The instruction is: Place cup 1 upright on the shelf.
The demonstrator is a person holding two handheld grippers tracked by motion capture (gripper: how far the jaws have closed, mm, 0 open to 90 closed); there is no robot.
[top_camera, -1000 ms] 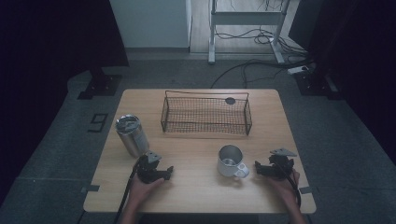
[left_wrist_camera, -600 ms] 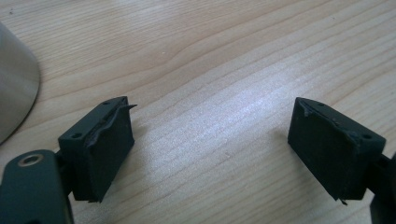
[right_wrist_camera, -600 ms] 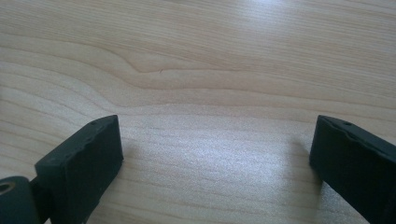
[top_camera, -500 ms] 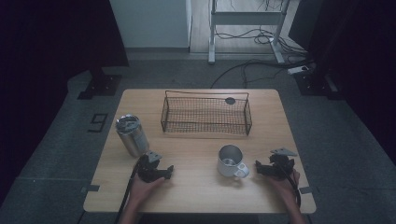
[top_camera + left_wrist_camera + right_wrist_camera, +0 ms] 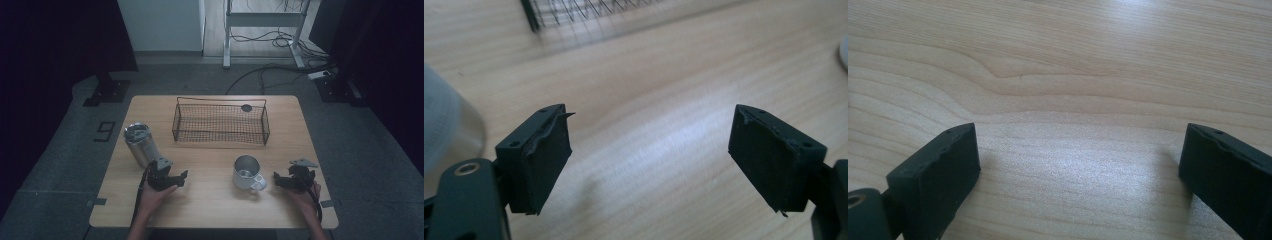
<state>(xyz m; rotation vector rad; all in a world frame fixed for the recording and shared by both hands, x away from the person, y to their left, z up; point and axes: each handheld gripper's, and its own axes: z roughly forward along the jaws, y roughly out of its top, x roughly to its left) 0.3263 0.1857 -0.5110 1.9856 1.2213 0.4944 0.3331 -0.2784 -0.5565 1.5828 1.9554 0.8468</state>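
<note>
Left claw (image 5: 176,176) open, nothing between the jaws, though they have just been closing a bit; it sits over bare tabletop (image 5: 210,210). Tumbler (image 5: 140,145) stands just beside it, up and to its left, not touching. Right claw (image 5: 280,180) open and empty too, with the mug (image 5: 246,172) just to its left, handle turned toward the jaws. Basket (image 5: 220,125) well beyond both.
</note>
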